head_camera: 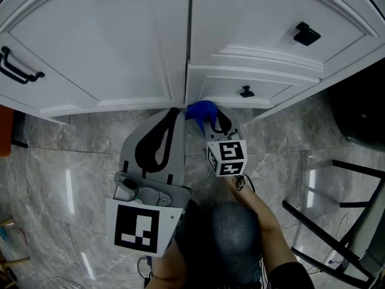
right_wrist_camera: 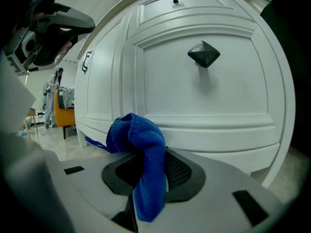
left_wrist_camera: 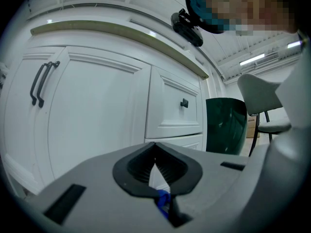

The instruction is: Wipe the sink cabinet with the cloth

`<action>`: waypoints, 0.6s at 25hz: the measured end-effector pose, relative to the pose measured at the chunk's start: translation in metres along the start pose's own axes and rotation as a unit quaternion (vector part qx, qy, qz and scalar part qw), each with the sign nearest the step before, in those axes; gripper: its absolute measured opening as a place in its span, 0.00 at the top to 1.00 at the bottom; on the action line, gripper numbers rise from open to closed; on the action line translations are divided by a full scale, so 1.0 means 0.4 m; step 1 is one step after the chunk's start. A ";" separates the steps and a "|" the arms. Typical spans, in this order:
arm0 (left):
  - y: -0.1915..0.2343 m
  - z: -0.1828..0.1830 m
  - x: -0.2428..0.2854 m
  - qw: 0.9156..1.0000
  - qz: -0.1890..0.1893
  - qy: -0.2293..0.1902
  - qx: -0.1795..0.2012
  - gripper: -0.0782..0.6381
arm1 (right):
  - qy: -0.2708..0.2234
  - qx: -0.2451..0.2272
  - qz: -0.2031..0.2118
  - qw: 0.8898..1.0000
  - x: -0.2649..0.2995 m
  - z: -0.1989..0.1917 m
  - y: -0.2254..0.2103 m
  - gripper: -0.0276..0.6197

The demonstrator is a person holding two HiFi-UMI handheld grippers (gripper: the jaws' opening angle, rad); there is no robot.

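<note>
The white sink cabinet [head_camera: 120, 41] fills the top of the head view, above a grey marble floor. My right gripper [head_camera: 207, 118] is shut on a blue cloth [head_camera: 201, 109], which is bunched against the foot of the small drawer front [head_camera: 264, 89]. In the right gripper view the cloth [right_wrist_camera: 141, 144] bulges above the jaws and hangs down between them, close under the panel with the black knob [right_wrist_camera: 204, 54]. My left gripper [head_camera: 175, 112] points at the cabinet base just left of the cloth, its tips together. A speck of blue [left_wrist_camera: 163, 200] shows low between its pads.
A black bar handle [head_camera: 18, 68] is on the left door and a black knob [head_camera: 307, 34] on the upper right drawer. A dark bin [left_wrist_camera: 226, 125] and a chair [left_wrist_camera: 265, 96] stand to the right, with the chair's black legs [head_camera: 337, 221] nearby. An orange object [head_camera: 5, 131] sits at the far left.
</note>
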State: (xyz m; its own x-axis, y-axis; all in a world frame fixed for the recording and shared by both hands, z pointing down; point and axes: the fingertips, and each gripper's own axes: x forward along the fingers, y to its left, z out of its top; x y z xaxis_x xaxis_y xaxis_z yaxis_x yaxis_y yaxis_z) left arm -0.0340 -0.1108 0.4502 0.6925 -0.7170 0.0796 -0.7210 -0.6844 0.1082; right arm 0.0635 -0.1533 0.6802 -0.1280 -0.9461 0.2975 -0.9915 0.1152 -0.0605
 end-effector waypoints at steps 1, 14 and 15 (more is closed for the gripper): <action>0.000 0.000 0.000 1.000 0.000 0.000 0.000 0.89 | 0.000 0.002 -0.002 1.000 -0.001 0.000 -0.003 0.78; -0.004 0.004 -0.004 1.000 -0.002 -0.002 0.000 0.89 | -0.001 0.021 -0.028 0.999 -0.024 -0.009 -0.061 0.78; -0.003 0.005 -0.004 1.000 -0.001 -0.002 0.000 0.89 | -0.001 0.022 -0.030 0.999 -0.026 -0.009 -0.066 0.78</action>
State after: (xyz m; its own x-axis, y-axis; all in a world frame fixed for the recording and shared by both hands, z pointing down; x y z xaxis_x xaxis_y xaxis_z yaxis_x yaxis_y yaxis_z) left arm -0.0344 -0.1090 0.4480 0.6943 -0.7157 0.0754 -0.7192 -0.6862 0.1089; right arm 0.0908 -0.1454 0.6824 -0.0688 -0.9514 0.3001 -0.9955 0.0456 -0.0837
